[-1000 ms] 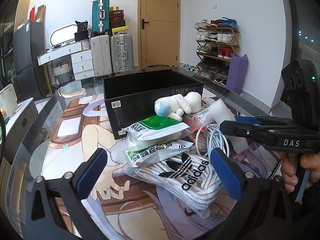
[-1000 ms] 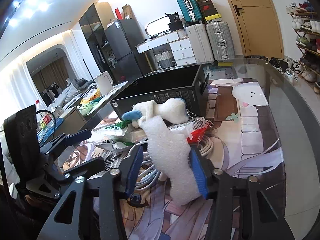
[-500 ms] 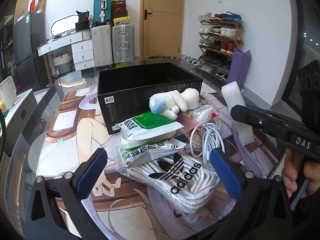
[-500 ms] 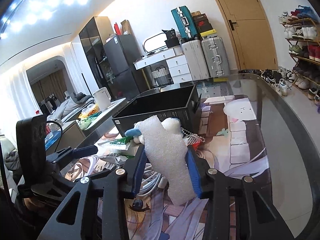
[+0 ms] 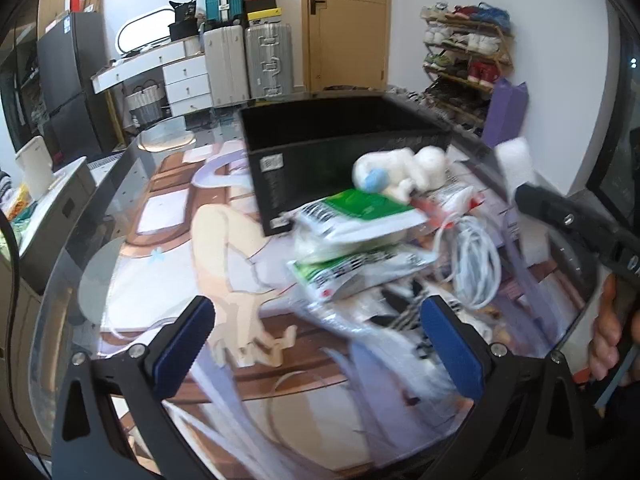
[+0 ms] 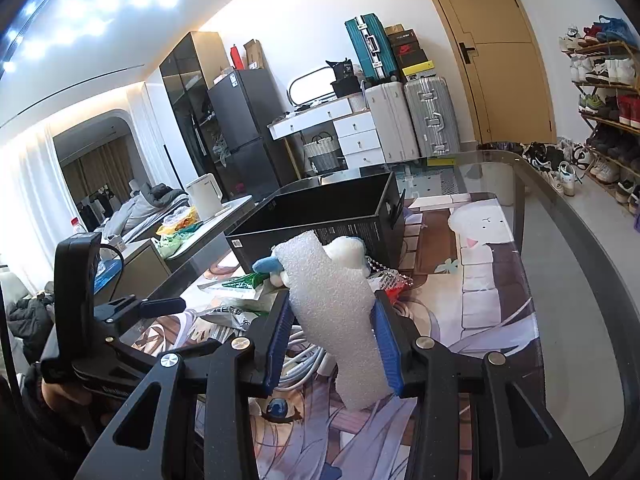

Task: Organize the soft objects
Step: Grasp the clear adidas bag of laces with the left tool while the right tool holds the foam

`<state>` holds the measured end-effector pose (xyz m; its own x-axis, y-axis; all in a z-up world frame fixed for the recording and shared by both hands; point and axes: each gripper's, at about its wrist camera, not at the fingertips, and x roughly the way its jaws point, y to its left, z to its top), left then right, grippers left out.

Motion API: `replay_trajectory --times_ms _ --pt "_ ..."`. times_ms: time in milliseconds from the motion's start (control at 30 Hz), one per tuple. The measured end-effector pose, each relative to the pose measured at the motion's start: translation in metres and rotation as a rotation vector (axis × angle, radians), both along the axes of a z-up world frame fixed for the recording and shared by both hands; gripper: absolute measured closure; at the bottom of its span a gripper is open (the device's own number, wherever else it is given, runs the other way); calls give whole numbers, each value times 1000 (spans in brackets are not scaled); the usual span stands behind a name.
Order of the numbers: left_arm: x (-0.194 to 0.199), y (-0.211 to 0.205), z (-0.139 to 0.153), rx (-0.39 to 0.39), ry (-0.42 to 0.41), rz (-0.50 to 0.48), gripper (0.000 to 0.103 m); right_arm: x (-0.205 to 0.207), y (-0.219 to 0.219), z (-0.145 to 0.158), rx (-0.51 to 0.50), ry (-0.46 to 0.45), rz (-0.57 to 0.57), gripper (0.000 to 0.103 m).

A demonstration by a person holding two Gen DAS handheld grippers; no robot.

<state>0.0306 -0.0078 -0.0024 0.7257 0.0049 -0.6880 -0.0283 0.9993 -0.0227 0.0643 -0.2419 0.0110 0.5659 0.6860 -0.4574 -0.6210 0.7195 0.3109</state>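
Note:
My right gripper (image 6: 332, 340) is shut on a white foam piece (image 6: 336, 312) and holds it lifted above the table; the foam also shows in the left wrist view (image 5: 516, 164). My left gripper (image 5: 316, 344) is open and empty, low over the mat, left of the pile. The pile holds a white plush toy (image 5: 404, 172), green-and-white packets (image 5: 360, 216), a white cable coil (image 5: 476, 264) and a blurred adidas bag (image 5: 400, 312). An open black box (image 5: 340, 140) stands behind the pile; it also shows in the right wrist view (image 6: 328, 208).
A printed mat (image 5: 180, 248) covers the glass table (image 6: 568, 280). Suitcases (image 5: 248, 60), a white dresser (image 5: 176, 76) and a shoe rack (image 5: 464, 60) stand far behind. A side counter with a kettle (image 6: 206, 196) lies to the left.
My right gripper closed on the foam piece and lifted it off the table. My left gripper shifted left and pulled back, and its view is now blurred.

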Motion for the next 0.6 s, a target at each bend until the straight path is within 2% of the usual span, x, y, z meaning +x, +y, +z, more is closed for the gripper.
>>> replay_trajectory --times_ms 333,600 --pt "17 -46 -8 54 53 -48 0 -1 -2 1 0 -2 -1 62" --pt "12 -25 -19 62 101 -15 0 -2 -2 2 -4 -2 1 62"
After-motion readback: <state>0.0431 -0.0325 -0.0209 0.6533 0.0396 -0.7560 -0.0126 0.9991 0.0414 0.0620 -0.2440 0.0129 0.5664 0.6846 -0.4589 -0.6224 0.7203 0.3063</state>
